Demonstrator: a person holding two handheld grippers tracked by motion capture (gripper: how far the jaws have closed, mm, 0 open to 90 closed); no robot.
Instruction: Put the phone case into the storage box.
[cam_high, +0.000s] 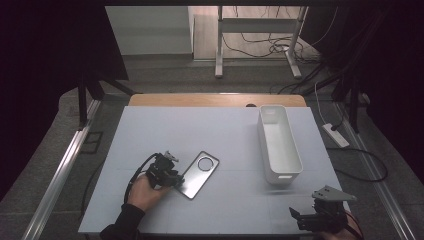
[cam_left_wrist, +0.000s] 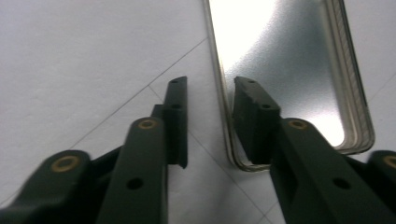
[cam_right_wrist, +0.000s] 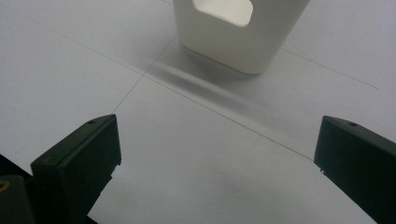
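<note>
A clear phone case (cam_high: 199, 174) with a round camera cutout lies flat on the pale table mat (cam_high: 210, 130), left of centre. The left gripper (cam_left_wrist: 208, 116) straddles the case's long edge, one jaw outside and one inside the rim, narrowly parted and not yet clamped. A white rectangular bin (cam_high: 279, 142) stands empty, well apart to the right. The right gripper (cam_right_wrist: 217, 149) hovers near the bin's short end, jaws spread wide, holding nothing. Likely the case still needs gripping and moving.
</note>
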